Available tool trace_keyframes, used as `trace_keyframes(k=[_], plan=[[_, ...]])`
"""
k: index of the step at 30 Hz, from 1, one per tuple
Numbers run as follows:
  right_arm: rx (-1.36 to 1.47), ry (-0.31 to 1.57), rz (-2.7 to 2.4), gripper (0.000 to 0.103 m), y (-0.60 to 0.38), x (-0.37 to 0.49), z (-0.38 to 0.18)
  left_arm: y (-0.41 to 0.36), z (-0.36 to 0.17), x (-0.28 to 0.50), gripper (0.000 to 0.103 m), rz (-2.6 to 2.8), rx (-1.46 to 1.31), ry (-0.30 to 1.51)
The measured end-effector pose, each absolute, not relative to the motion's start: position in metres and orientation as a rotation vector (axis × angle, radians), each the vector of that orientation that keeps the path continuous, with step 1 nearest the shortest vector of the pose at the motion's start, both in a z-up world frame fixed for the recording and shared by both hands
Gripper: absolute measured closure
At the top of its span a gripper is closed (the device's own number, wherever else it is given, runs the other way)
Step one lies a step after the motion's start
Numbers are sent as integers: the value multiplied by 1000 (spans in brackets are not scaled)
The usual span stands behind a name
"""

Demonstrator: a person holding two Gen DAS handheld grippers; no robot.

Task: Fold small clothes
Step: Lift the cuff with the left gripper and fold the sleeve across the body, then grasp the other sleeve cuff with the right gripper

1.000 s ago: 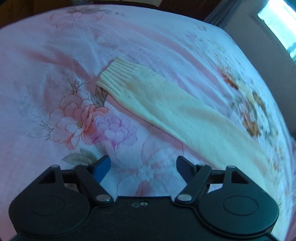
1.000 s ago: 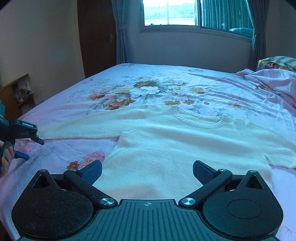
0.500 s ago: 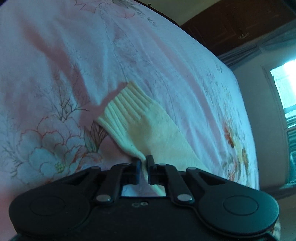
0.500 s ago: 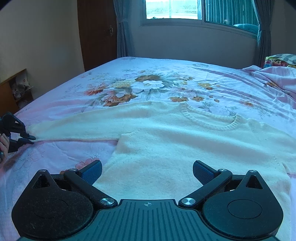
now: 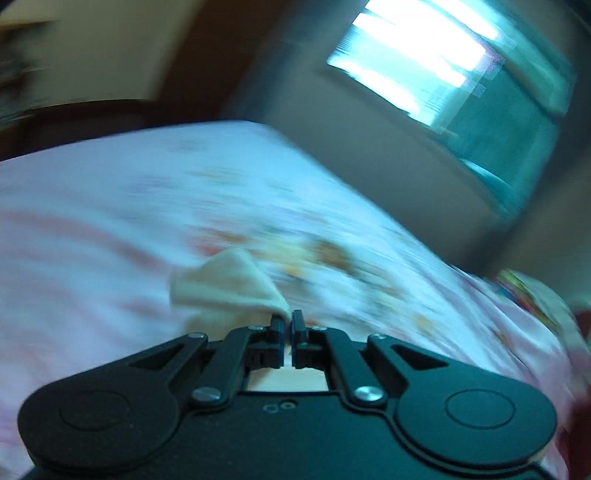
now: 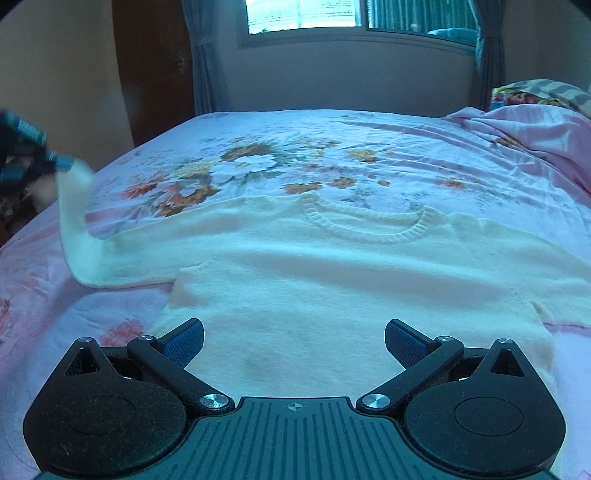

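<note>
A cream sweater [image 6: 332,280] lies flat on the bed [image 6: 369,147], front up, its ribbed collar [image 6: 369,229] toward the window [image 6: 306,14]. The bed wears a pink floral sheet; a rumpled pink blanket [image 6: 524,129] and a patterned pillow [image 6: 535,92] sit at the far right corner.

The left tongs [image 5: 287,325] are pressed together on the cuff [image 5: 229,284] of the sweater's sleeve, the cream knit bunched up just ahead of the tips. That view is badly smeared, so little else in it can be made out beyond the sheet and the bright window. From the right side, the left tongs [image 6: 64,162] show as a dark blur at the left edge, held above the bed, with the sleeve [image 6: 77,229] rising from the sheet in a steep curve up to them. The part of the sleeve nearest the shoulder lies flat on the sheet.

The right tongs [image 6: 294,341] are spread wide, with nothing between the blue pads [image 6: 184,341]. They hover low over the lower part of the sweater's body, near the hem. The sweater's other sleeve [image 6: 554,295] runs off toward the right edge, flat on the sheet.
</note>
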State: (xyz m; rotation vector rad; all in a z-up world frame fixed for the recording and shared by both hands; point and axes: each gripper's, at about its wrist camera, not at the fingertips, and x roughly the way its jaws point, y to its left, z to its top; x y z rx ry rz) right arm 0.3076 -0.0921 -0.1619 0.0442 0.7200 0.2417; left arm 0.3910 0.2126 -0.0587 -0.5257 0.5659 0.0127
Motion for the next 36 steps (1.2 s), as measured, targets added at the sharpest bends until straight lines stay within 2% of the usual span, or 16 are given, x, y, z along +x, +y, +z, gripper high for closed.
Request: trace_keyframes(k=[4,8,11,13,15,17,19,24,29,30,31,32,36], plan=[[65,724,199,0,-118,302,-161,98,-54,400,102,-287,-423,647],[71,727,152,0,-149,293,-161,-1,-91,392,101,-502,-305,812],[77,743,120,0,-171,285,-164,-36,-124,378,92,-545,-229,944],[91,755,106,0,-183,282,-166,-32,-133,367,89,-539,-240,990],[116,759,101,0,-191,279,-167,-16,-128,354,84,-518,-254,955],[140,763,111,0,-193,283,-167,6,-118,349,83,-485,-274,913],[173,772,125,0,-191,289,-168,31,-111,347,75,-398,-280,878],[139,776,185,0,-159,303,-171,86,-122,349,74,-174,-273,897],[9,768,188,1,-125,315,-188,107,-138,345,74,-137,-310,921],[-7,761,175,4,-122,318,-190,107,-139,344,74,-130,-304,919],[-16,756,164,19,-121,321,-191,105,-140,345,74,-127,-298,915],[-16,763,158,29,-121,326,-193,104,-140,348,74,-130,-302,911],[-28,793,140,29,-122,340,-201,97,-141,359,74,-130,-306,887]])
